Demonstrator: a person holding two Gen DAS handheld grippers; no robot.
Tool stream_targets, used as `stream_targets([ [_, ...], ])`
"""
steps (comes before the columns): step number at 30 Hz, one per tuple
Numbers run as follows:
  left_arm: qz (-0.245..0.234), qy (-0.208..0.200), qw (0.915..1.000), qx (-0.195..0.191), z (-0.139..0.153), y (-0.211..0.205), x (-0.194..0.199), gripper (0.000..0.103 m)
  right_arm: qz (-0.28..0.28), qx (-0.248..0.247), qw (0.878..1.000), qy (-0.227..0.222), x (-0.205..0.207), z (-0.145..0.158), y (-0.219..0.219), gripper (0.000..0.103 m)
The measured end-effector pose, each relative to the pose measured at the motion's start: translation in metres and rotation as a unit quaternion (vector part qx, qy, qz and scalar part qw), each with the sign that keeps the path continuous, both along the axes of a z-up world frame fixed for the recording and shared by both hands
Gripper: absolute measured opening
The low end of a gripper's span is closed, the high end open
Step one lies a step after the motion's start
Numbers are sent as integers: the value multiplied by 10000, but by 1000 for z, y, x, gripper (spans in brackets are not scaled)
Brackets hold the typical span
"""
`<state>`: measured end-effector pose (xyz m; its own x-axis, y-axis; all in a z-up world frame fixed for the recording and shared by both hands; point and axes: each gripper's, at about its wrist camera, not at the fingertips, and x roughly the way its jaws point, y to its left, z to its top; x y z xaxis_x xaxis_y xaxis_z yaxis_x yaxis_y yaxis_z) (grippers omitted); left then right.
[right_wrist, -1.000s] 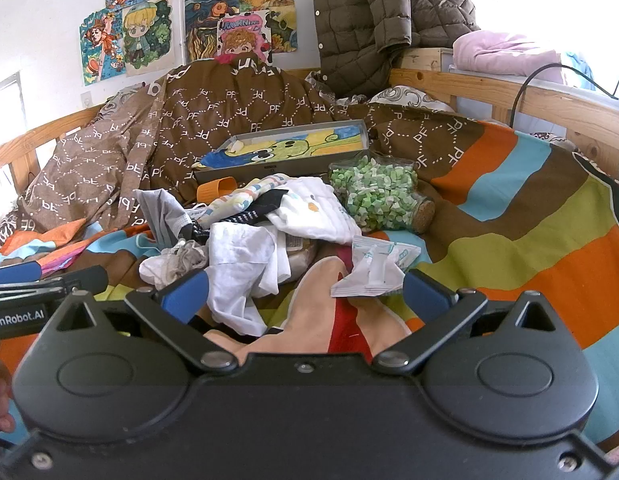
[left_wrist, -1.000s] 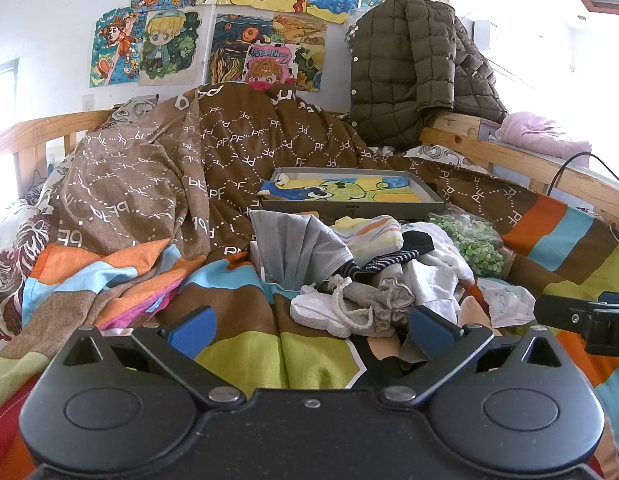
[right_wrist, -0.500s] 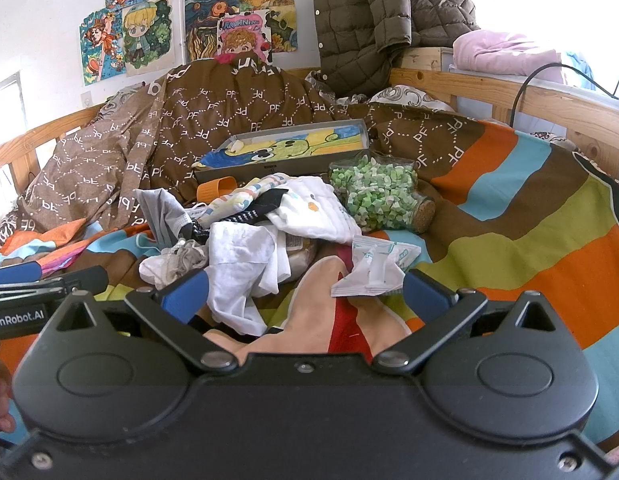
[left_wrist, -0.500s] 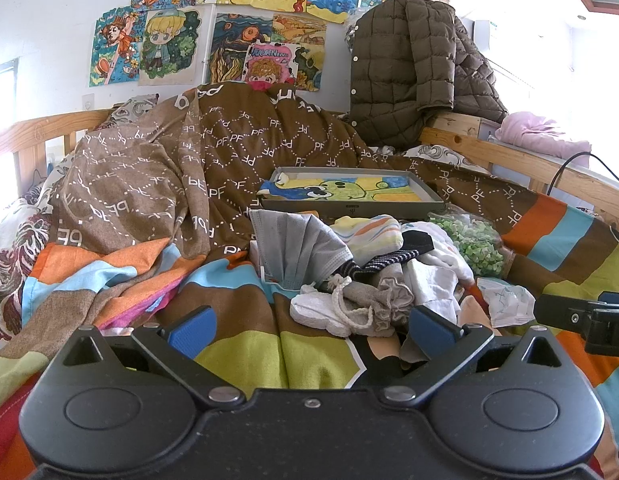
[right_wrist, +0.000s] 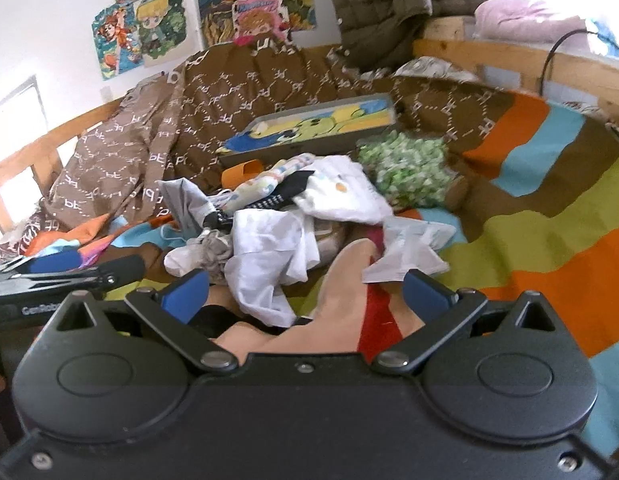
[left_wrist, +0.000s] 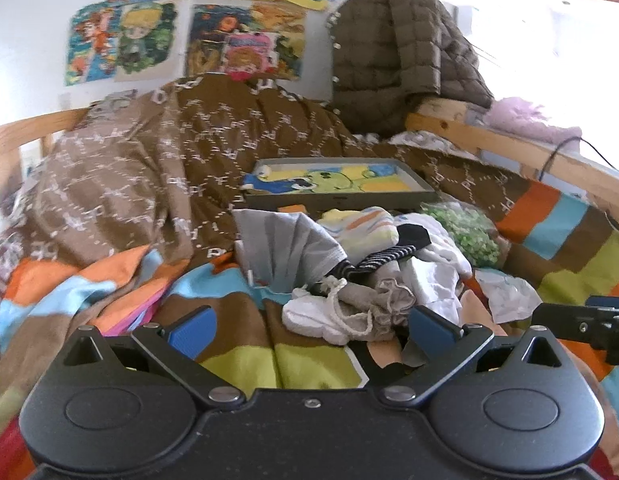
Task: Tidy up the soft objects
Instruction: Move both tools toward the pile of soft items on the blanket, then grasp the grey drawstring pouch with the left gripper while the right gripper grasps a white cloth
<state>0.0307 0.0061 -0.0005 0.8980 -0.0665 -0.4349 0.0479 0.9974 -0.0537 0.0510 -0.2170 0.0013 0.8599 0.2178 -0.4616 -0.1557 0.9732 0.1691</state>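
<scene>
- Both tools hover low over a bed, and each has its fingers spread wide with nothing between them.
- The left gripper (left_wrist: 309,330) points at a heap of small clothes (left_wrist: 373,264) at its 12 to 1 o'clock. A grey drawstring pouch (left_wrist: 373,304) on a white sock (left_wrist: 309,316) lies nearest.
- The right gripper (right_wrist: 305,294) faces the same heap (right_wrist: 293,216). White cloth (right_wrist: 265,256) sits at its 11 o'clock and a crumpled clear packet (right_wrist: 409,248) at 1 o'clock.
- The task seems barely begun, since everything soft is in one tangle.
- My advice: take the top, nearest piece first, likely the pouch. Pinch it through its bulk rather than by the cord, and lift slowly so nothing else trails along.
- A peach and red cloth (right_wrist: 349,300) lies right under the right tool and could snag.
- The bed carries a striped blanket (right_wrist: 549,216) in orange, blue, green and brown, its surface soft and uneven.
- Beyond the heap, at 12 o'clock, rests a flat grey tray (left_wrist: 337,188) with a cartoon picture, and a bag of green pieces (right_wrist: 409,168) is beside it.
- A brown patterned quilt (left_wrist: 169,168) is bunched at the head of the bed. A wooden rail (right_wrist: 509,60) edges it, a padded jacket (left_wrist: 389,60) hangs there, and cartoon posters (left_wrist: 149,40) cover the wall.
</scene>
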Motion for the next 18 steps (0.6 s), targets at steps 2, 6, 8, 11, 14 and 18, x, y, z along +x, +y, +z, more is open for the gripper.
stream_targets([
  [2,-214,1,9997,142,0,0,9,102,93,-111,9999,38,9,1,2,102],
  [6,-764,52,9958,502,0,-4,31,102,491,-708,9963,-20,26,3,14,102],
  [8,-999,101,9928,658,-2,-5,42,102,773,-1017,9918,-41,34,1,17,102],
  [11,-1345,212,9869,862,-4,-6,57,102,1142,-1353,9842,-30,49,-4,22,102],
  [14,-1662,336,9796,1077,-7,-9,69,102,1451,-1577,9767,-98,64,-10,30,102],
  [18,-2106,354,9666,1415,-9,-17,79,101,1810,-1686,9686,-267,77,-18,41,102],
])
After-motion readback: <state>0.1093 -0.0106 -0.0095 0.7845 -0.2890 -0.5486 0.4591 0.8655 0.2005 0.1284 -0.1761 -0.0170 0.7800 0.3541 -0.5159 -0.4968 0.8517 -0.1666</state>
